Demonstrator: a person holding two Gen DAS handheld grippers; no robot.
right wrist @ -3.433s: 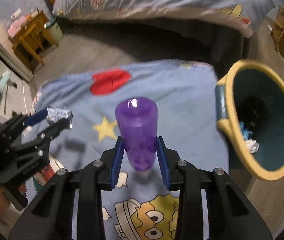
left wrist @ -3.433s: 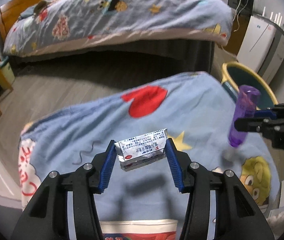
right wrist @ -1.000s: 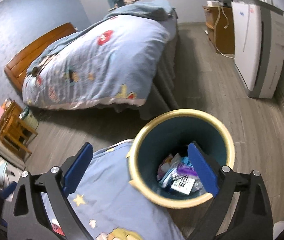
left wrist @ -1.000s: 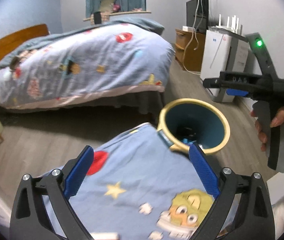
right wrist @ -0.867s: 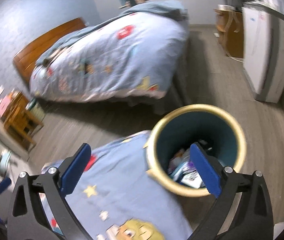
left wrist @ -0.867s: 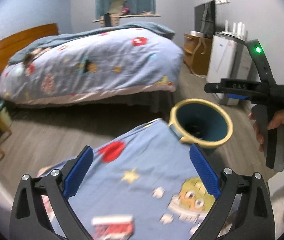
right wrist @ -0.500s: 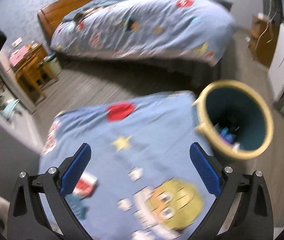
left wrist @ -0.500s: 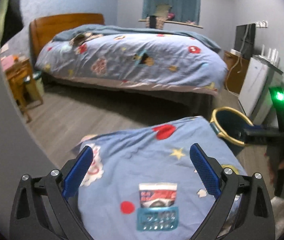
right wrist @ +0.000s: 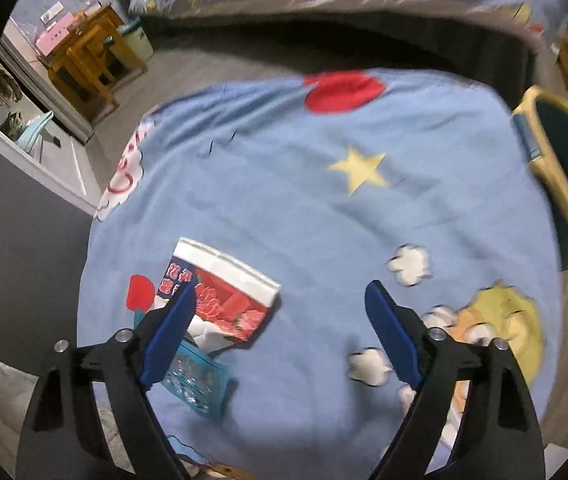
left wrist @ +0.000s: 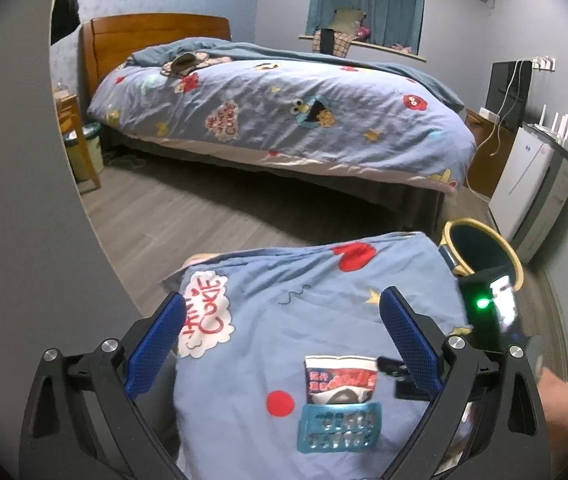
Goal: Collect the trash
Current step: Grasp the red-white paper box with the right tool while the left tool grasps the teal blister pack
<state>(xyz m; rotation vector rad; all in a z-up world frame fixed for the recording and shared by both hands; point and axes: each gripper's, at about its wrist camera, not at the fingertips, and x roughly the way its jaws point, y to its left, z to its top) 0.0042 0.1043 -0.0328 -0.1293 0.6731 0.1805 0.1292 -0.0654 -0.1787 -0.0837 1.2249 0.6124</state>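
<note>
A red and white snack packet (left wrist: pixel 340 380) lies on the blue cartoon blanket (left wrist: pixel 275 312), with a teal blister pack (left wrist: pixel 338 428) just in front of it. Both also show in the right wrist view, the packet (right wrist: pixel 223 296) and the blister pack (right wrist: pixel 199 388). My left gripper (left wrist: pixel 284 340) is open and empty above the blanket. My right gripper (right wrist: pixel 279 328) is open and empty, its left finger over the packet's edge. The yellow-rimmed bin (left wrist: pixel 480 248) stands at the blanket's far right corner; its rim (right wrist: pixel 552 176) shows at the right.
A large bed (left wrist: pixel 284 120) stands across the grey wood floor. A white appliance (left wrist: pixel 532 188) and a cabinet are at the right wall. A small wooden table (right wrist: pixel 87 56) is at the left. The right hand-held tool (left wrist: pixel 488 312) with a green light sits beside the bin.
Both grippers let go of the packet and purple bottle at the bin, then swung back over the blanket. Over the last second the right gripper came down near the red packet.
</note>
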